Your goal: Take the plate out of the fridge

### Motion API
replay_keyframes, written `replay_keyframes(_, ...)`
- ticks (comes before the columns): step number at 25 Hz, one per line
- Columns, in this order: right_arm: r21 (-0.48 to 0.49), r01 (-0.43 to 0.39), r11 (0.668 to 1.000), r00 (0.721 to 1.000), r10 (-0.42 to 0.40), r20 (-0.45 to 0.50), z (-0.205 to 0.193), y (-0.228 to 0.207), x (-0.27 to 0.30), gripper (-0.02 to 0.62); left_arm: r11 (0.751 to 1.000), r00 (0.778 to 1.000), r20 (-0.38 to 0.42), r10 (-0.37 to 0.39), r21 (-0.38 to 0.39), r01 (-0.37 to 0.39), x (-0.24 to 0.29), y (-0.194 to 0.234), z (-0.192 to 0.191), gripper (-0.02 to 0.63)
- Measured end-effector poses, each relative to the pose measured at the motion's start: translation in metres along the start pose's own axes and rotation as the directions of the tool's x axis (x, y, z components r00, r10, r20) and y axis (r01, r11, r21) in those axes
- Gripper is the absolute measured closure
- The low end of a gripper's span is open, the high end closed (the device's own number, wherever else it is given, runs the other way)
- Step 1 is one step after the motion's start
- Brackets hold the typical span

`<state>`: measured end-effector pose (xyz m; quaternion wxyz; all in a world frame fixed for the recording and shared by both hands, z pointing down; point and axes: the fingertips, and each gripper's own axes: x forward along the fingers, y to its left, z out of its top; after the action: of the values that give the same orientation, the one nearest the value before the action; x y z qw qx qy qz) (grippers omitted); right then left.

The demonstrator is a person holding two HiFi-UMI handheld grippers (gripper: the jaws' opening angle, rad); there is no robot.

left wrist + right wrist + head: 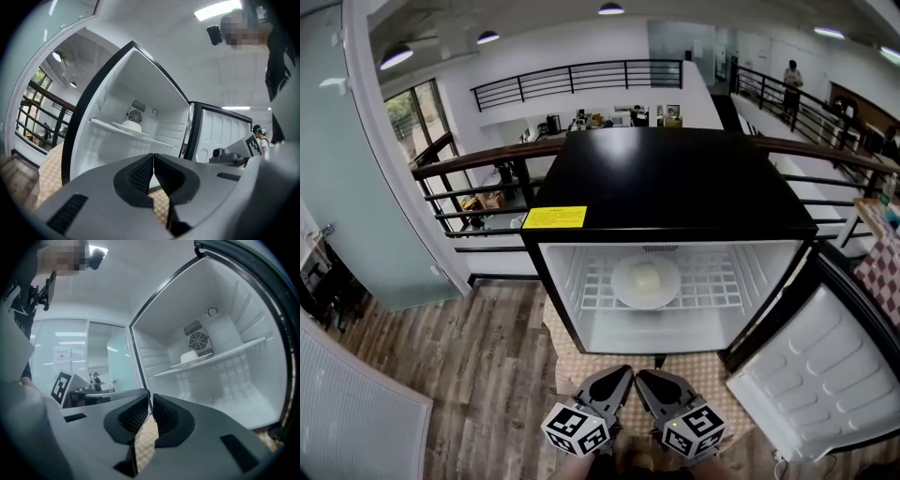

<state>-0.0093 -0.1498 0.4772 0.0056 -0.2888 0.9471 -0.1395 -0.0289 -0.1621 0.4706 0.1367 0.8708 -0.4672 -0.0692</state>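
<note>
A white plate [646,281] with a pale lump of food on it rests on the wire shelf inside the open black fridge [670,178]. The same plate [131,127] shows in the left gripper view, and the plate [194,359] shows in the right gripper view, in front of the round fan grille. My left gripper [624,372] and right gripper [642,376] hang side by side below the fridge opening, well short of the plate. The left gripper [153,157] has its jaws pressed together with nothing between them. The right gripper [150,398] is also shut and empty.
The fridge door [825,370] stands swung open to the right. A checkered mat [703,367] lies under the fridge on the wooden floor [478,375]. A yellow label [554,217] sits on the fridge's top front edge. A dark railing [469,178] runs behind.
</note>
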Motion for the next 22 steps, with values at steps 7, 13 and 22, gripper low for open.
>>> replay_keyframes(7, 0.013, 0.083, 0.996, 0.996, -0.084, 0.03, 0.016, -0.014, 0.015, 0.546, 0.997, 0.997, -0.022, -0.075, 0.014, 0.075, 0.017, 0.011, 0.015, 0.597)
replay_keyframes(13, 0.028, 0.13, 0.991, 0.991, -0.131, 0.041, 0.019, -0.02, 0.026, 0.545, 0.993, 0.993, -0.033, -0.115, 0.01, 0.115, 0.025, 0.021, 0.021, 0.597)
replay_keyframes(22, 0.048, 0.18, 0.982, 0.982, -0.183, 0.049, 0.022, -0.031, 0.035, 0.545, 0.989, 0.988, -0.032, -0.149, -0.004, 0.149, 0.032, 0.028, 0.022, 0.597)
